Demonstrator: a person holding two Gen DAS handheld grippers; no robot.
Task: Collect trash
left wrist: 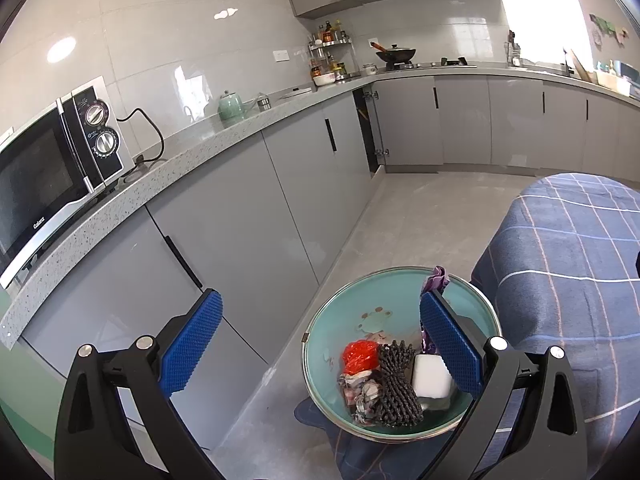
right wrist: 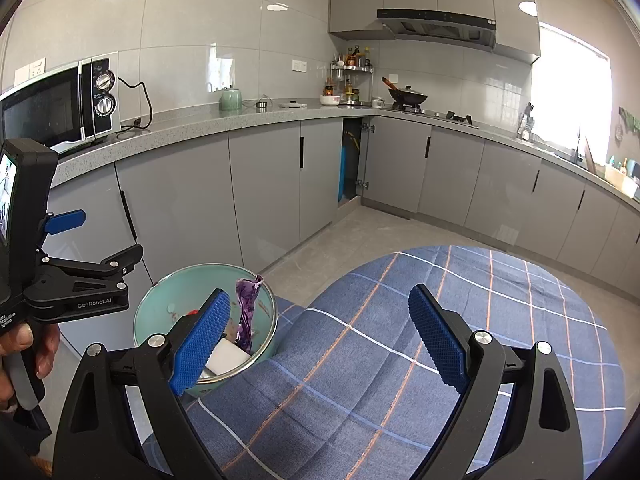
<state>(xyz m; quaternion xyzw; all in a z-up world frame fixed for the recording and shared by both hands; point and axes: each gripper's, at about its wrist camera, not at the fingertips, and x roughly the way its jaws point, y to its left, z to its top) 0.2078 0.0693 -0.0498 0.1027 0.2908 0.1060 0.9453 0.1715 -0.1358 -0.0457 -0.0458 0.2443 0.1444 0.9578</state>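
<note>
The teal bin [left wrist: 360,300] stands on the floor, hard against the edge of the blue checked cloth [right wrist: 400,360], and it serves here as the landmark. Inside it lie a red crumpled wrapper [left wrist: 359,356], a dark knobbly scrap [left wrist: 396,384], a white block [left wrist: 432,376] and some crumpled printed paper [left wrist: 360,394]. A purple wrapper [right wrist: 247,312] stands on end in the bin, its long axis roughly upright, its top poking above the rim on the side nearest the cloth.

The left hand-held gripper [left wrist: 320,344] hangs above the bin with its jaws spread wide and nothing between them. Its one blue pad [left wrist: 448,344] sits over the cloth side of the bin, just beside the purple wrapper, while the other pad is out past the opposite rim, over the floor.

The right hand-held gripper [right wrist: 320,344] is also spread wide and empty. It hovers over the cloth, to the side of the bin, with only one pad reaching across the rim.

No loose trash shows on the cloth in either view. Judging from this, the left one is the nearer to the bin, and any next pick would have to come from somewhere outside these views.
</note>
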